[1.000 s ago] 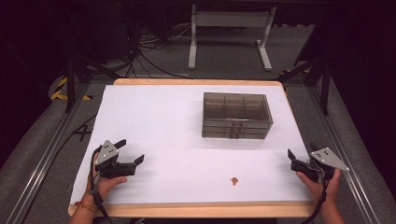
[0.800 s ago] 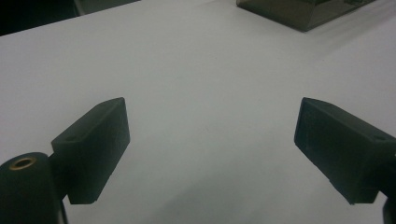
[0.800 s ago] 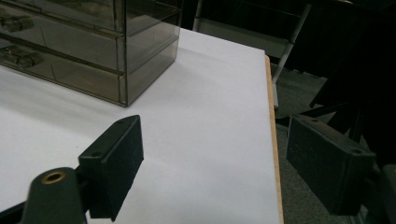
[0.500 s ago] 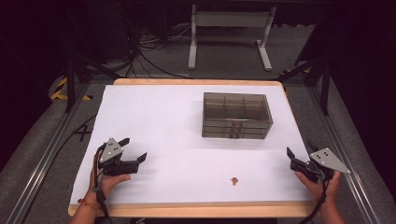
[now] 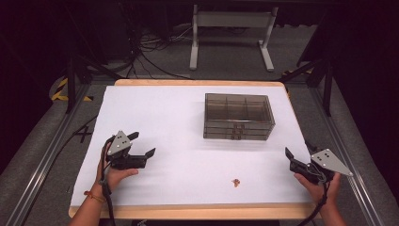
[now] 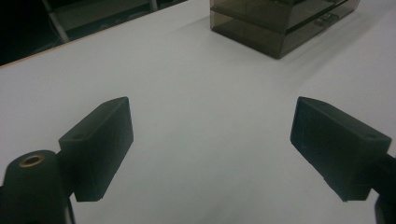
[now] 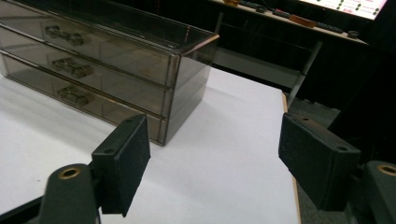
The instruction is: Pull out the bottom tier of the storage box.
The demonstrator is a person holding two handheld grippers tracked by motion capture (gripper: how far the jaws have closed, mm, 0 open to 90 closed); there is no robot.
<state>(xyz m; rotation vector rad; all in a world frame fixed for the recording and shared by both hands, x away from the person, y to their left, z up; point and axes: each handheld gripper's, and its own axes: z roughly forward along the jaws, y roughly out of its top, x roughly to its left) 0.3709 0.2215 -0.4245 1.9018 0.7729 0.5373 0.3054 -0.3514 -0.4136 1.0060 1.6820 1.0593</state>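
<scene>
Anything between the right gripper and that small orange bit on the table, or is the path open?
Nothing visible in the way. In the high view the small orange piece lies alone on the white table, with only bare surface between it and the right gripper. The drawer box sits farther back, off that line. The gripper's jaws are open and hold nothing.

Left black two-jaw gripper [image 5: 142, 145]: held in the person's left hand [image 5: 115, 175] over the near left part of the table, grey three-cornered plate on top, jaws spread wide with nothing between them. Left forearm enters from the bottom edge, an orange band at the wrist.

Right black two-jaw gripper [image 5: 298, 149]: held in the person's right hand [image 5: 321, 184] near the table's right edge, grey plate on top, jaws spread wide, nothing held.
</scene>
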